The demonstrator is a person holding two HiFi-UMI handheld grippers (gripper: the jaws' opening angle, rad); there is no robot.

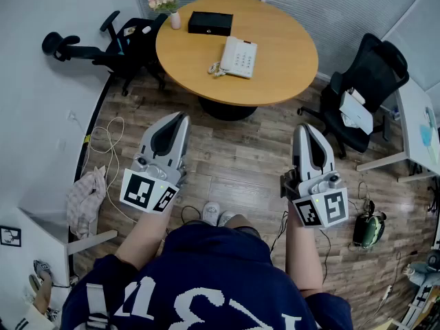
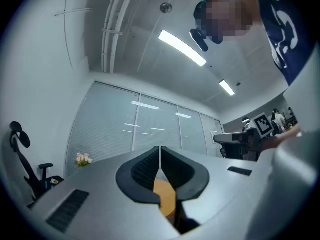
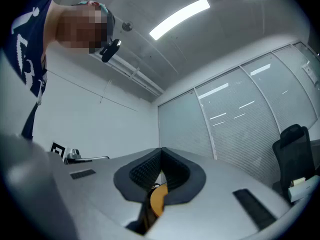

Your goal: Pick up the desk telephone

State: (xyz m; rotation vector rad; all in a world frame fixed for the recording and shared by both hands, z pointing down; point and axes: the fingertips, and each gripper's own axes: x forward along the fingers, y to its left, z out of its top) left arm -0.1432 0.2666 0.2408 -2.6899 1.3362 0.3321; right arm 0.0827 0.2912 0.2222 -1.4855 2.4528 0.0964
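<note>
A white desk telephone [image 1: 236, 56] with a coiled cord lies on the round wooden table [image 1: 289, 67], handset on its cradle, seen in the head view. My left gripper [image 1: 180, 119] is shut and empty, held over the floor well short of the table. My right gripper [image 1: 306, 128] is also shut and empty, level with the left one, to the right. In the left gripper view the left gripper [image 2: 160, 149] has its pads pressed together, tilted up toward the ceiling. The right gripper [image 3: 161, 150] in its own view is likewise closed, a sliver of the table [image 3: 158, 199] showing below.
A black box [image 1: 210, 23] and a small flower vase [image 1: 168, 5] sit at the table's far side. Black office chairs stand at the left [image 1: 113, 43] and right [image 1: 364, 88]. A white desk [image 1: 416, 126] is at the right edge. Cables [image 1: 110, 143] and a cloth [image 1: 86, 198] lie on the wooden floor.
</note>
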